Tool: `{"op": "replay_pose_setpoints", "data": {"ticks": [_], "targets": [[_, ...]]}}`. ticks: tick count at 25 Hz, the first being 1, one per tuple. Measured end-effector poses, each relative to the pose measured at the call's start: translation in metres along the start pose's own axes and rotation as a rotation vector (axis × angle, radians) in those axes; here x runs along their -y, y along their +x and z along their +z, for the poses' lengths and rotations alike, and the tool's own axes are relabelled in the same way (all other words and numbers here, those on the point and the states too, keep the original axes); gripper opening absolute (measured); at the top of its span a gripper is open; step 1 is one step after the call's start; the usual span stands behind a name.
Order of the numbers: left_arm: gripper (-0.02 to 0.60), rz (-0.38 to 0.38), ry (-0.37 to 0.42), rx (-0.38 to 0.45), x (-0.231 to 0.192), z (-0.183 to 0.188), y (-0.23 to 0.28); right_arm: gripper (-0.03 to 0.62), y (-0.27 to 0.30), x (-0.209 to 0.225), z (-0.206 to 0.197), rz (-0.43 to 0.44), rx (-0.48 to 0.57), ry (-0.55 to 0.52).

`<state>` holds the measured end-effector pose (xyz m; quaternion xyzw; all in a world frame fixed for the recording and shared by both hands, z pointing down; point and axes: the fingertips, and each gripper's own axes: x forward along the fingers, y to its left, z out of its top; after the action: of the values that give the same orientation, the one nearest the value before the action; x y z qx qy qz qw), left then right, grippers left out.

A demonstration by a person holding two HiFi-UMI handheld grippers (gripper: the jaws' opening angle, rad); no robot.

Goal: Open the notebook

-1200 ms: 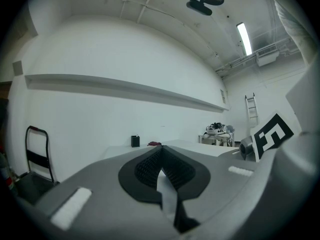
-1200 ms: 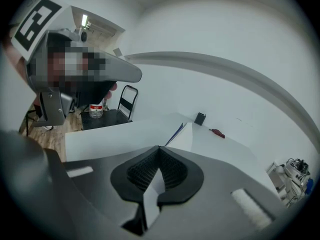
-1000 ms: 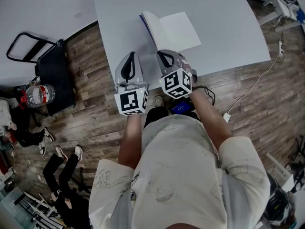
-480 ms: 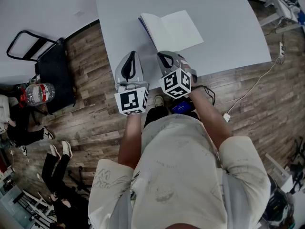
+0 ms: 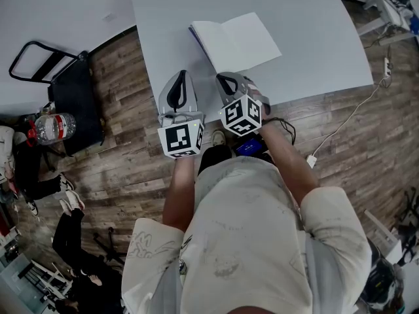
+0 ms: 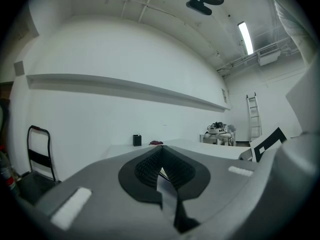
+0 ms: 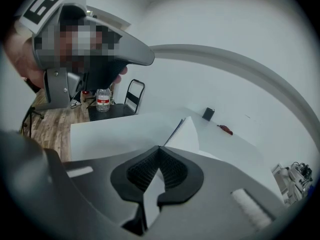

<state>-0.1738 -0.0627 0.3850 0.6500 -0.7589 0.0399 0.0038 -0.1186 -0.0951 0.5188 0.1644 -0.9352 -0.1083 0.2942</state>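
Right gripper view: right gripper (image 7: 159, 149) jaws together, tips meeting, nothing betw. them. Just ahead lies the notebook (image 7: 186, 133), open on the white table (image 7: 110, 134), blank page up, not touching the tips. Left gripper view: left gripper (image 6: 161, 150) jaws together too, empty. Head view: both grippers side by side at table's near edge, w/ notebook just beyond the right one. Farther out: small dark box (image 7: 208, 114) & red item (image 7: 225, 129) on table's far part; water bottle (image 5: 55, 129) by black hand cart (image 5: 72, 93) on the floor at left.
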Motion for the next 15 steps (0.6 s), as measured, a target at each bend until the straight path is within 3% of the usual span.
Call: {"op": "replay_pose_setpoints", "data": {"ticks": [15], "targets": [[0.018, 0.006, -0.001, -0.003, -0.001, 0.0, -0.002, 0.006, 0.007, -0.011, -0.008, 0.032, -0.025, -0.01]]}}
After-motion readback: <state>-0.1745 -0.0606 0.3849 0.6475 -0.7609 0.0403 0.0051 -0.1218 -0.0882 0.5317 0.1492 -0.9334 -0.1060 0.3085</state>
